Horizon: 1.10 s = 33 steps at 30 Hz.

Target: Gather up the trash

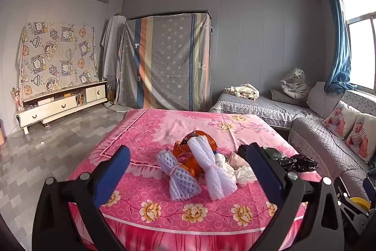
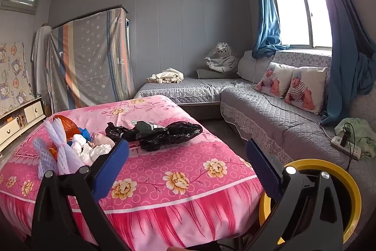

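On the pink floral table cover, mid-surface toward its right edge: foam fruit nets, orange wrapper, tissues, black plastic bag. Your left gripper and right gripper hover at the near edge, fingers wide, empty.

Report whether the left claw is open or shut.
Open. The left claw has its blue pads spread wide, nothing between them, foam nets lying ahead.

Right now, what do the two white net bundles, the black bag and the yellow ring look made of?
White net bundles: soft foam mesh, matte, likely fruit sleeves; open diamond cells, tied waists.
Black bag: thin plastic film, glossy; crinkled with sharp highlights.
Yellow ring: probably rigid plastic, smooth; the even rim suggests a bin, though only part shows.
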Each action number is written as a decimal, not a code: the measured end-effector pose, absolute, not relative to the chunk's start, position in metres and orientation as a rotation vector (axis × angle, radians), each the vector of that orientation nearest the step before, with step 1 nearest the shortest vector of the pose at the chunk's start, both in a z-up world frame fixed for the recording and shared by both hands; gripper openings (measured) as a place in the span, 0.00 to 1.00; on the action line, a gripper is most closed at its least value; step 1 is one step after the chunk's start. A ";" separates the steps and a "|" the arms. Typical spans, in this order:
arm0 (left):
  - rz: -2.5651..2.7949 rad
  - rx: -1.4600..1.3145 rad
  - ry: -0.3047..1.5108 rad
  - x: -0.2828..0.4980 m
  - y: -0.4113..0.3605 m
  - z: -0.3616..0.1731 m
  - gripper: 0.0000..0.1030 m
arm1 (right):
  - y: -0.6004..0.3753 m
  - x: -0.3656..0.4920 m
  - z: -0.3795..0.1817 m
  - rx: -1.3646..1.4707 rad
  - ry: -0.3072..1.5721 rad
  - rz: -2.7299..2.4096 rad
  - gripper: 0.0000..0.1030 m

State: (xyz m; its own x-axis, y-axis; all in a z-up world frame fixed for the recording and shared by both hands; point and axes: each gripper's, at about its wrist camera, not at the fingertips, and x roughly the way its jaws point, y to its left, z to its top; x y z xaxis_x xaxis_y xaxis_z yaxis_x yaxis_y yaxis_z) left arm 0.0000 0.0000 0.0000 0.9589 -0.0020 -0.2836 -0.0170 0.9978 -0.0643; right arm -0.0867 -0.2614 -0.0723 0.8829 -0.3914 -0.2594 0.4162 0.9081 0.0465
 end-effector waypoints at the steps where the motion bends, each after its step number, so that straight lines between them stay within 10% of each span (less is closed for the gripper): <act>1: 0.010 -0.069 0.280 -0.001 0.000 0.000 0.93 | -0.261 -0.087 -0.072 0.102 0.251 -0.421 0.92; 33: 0.016 -0.073 0.291 0.000 -0.003 -0.001 0.93 | -0.262 -0.087 -0.072 0.101 0.254 -0.423 0.92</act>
